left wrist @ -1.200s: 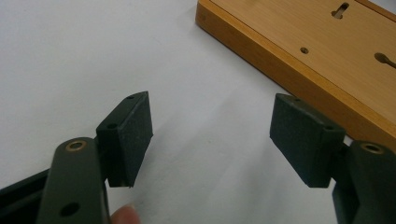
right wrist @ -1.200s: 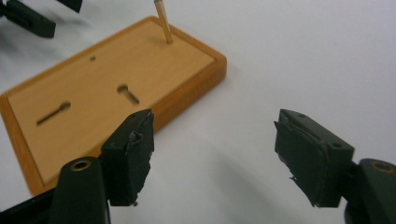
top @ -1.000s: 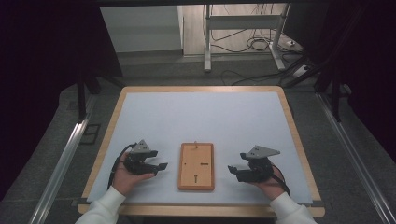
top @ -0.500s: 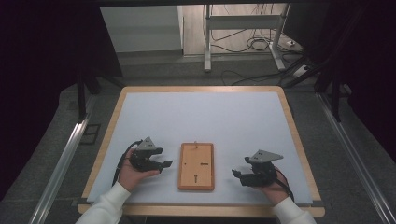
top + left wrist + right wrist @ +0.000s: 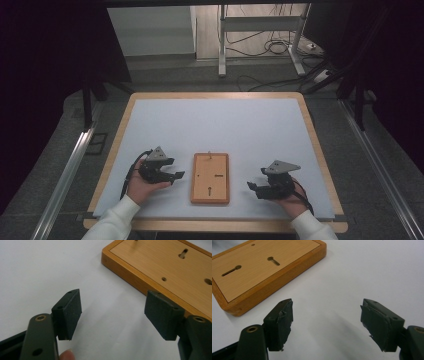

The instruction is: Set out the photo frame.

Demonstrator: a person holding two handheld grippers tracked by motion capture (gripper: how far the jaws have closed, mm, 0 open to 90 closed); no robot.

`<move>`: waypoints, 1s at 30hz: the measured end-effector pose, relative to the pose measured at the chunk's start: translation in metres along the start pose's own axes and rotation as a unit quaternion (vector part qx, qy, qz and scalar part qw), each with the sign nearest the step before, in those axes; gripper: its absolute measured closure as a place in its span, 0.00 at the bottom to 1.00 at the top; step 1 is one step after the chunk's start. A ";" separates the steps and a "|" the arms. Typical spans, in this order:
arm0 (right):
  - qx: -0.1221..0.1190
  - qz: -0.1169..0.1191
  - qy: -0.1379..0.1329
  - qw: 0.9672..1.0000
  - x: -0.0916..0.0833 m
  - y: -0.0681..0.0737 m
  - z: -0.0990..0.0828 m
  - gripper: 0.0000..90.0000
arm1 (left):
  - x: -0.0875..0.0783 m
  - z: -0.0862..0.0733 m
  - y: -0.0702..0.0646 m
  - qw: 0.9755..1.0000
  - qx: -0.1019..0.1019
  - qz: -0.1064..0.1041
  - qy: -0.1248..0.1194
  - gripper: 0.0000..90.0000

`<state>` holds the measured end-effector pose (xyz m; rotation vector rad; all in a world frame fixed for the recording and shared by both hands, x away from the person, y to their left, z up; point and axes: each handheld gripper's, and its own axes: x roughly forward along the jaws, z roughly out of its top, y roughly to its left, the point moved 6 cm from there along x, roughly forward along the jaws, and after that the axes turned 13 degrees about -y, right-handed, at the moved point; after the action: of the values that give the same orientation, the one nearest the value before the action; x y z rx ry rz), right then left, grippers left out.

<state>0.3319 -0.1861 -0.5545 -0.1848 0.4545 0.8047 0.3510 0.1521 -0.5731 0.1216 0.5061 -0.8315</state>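
The wooden board [image 5: 210,178] near the table's [image 5: 225,120] front edge looks stiff, light and smooth, best pinched across its long edges by the left gripper [image 5: 176,176] and right gripper [image 5: 251,187], both spread and empty.

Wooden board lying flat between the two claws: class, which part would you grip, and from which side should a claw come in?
Grip the wooden board across a long side edge, probably. It lies flat on the white table, so only its thick rim offers a hold. The left claw and right claw stand open either side, each facing a long edge, so either could come in level from its own side.
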 end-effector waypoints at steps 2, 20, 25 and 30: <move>0.003 -0.001 0.000 1.000 0.001 -0.001 0.000 0.29 | 0.002 0.002 -0.001 1.000 0.009 0.003 0.003 0.33; -0.003 0.006 0.003 1.000 0.003 0.003 0.000 0.29 | 0.054 0.053 -0.029 0.997 0.045 -0.061 -0.020 0.36; 0.000 0.006 -0.002 1.000 0.000 0.002 0.002 0.29 | 0.075 0.061 -0.034 0.996 0.051 -0.069 -0.014 0.39; 0.016 0.004 -0.019 1.000 -0.006 -0.003 0.006 0.29 | 0.086 0.065 -0.030 0.997 0.050 -0.061 -0.010 0.41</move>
<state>0.3325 -0.1898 -0.5461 -0.1381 0.4332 0.8076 0.4026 0.0549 -0.5540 0.1754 0.4559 -0.9777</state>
